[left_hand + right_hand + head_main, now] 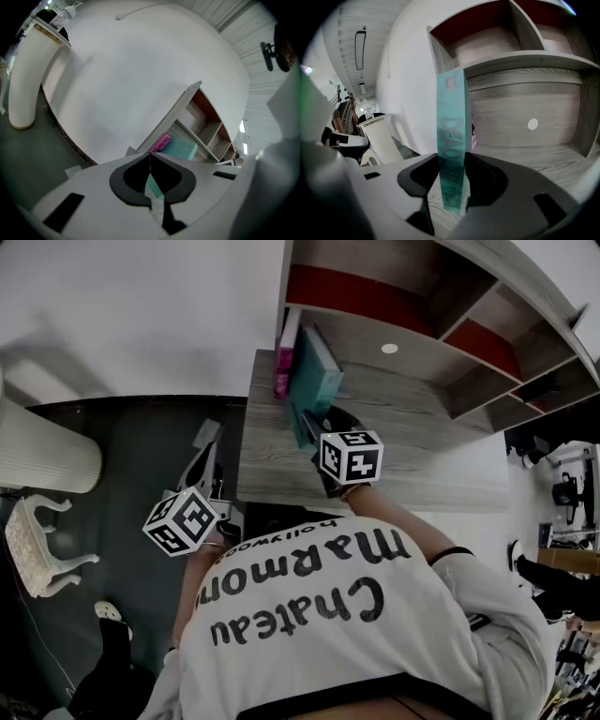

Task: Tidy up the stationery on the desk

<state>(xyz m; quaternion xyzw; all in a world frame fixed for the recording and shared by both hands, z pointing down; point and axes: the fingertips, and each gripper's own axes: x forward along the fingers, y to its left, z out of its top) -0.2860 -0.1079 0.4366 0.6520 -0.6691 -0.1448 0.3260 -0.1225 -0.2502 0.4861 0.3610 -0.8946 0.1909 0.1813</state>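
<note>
A teal book (314,379) stands tilted on the grey wooden desk (412,465), leaning toward a pink book (282,362) upright against the shelf's left wall. My right gripper (312,424) is shut on the teal book's spine; in the right gripper view that spine (451,126) runs upright between the pads of the right gripper (452,180), with the pink book (473,136) just behind. My left gripper (208,439) hangs off the desk's left edge over the dark floor. In its own view the left gripper (150,161) is shut with nothing in it, and both books (180,149) show beyond.
The desk backs onto a wooden shelf unit (422,324) with red-backed cubbies. A white ribbed cylinder (42,460) and a white ornate stool (37,545) stand on the floor at the left. The person's white shirt (356,615) fills the lower head view.
</note>
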